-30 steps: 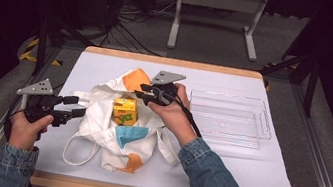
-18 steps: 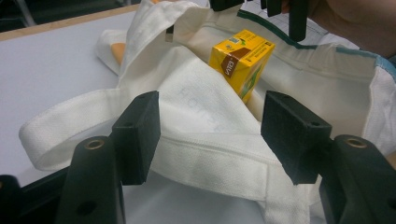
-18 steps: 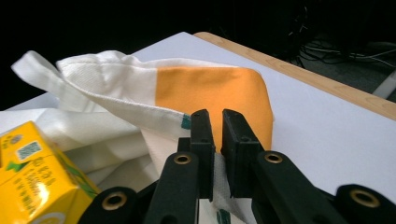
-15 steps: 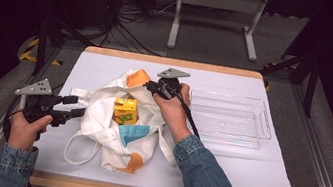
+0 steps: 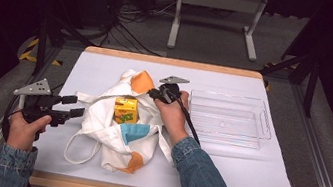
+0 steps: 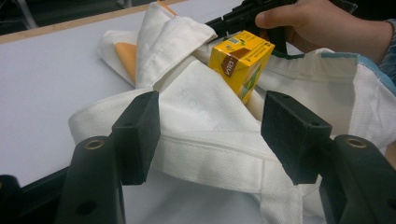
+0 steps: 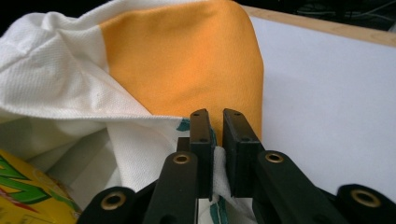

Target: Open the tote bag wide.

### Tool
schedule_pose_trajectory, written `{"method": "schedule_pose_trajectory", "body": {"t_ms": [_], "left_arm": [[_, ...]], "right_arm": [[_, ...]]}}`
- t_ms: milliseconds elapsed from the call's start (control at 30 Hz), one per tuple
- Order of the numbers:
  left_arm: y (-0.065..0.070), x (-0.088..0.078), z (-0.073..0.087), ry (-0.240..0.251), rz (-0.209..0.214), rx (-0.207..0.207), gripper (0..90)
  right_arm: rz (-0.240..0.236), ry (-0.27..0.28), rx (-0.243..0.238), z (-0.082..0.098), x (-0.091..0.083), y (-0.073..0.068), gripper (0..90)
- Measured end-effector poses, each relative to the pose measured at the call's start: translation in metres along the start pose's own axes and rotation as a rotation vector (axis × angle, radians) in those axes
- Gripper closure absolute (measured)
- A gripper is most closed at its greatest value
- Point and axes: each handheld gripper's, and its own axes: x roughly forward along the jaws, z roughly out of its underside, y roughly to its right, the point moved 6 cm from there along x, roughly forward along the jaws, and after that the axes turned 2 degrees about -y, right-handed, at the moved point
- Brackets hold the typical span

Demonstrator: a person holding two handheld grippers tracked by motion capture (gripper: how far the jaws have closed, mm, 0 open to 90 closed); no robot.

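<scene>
A white cloth bag with orange and blue patches lies crumpled on the table's middle. A yellow juice box stands in its open mouth. My right gripper is at the bag's far rim; its jaws have just been closing and now pinch the white cloth beside the orange patch. My left gripper hovers at the bag's left edge with its jaws wide apart. In the left gripper view the bag's hem lies between the left gripper's jaws, untouched, with the juice box beyond.
A clear plastic tray sits on the white table cover to the right of the bag. The bag's loop handle trails toward the front left. A metal stand is on the floor behind the table.
My right hand has shifted a little to the right and sunk toward the bag's far rim. The left hand and the juice box have stayed where they were.
</scene>
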Motion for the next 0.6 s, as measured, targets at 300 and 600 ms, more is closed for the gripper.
{"method": "schedule_pose_trajectory", "body": {"t_ms": [300,600], "left_arm": [[0.000,-0.001,0.000,0.004,-0.004,0.001,38.4],[0.001,-0.001,-0.002,0.004,-0.001,0.005,38.4]], "right_arm": [[0.004,-0.001,-0.010,-0.001,-0.003,-0.001,78.2],[-0.004,0.062,-0.031,-0.012,-0.022,-0.002,66.7]]}}
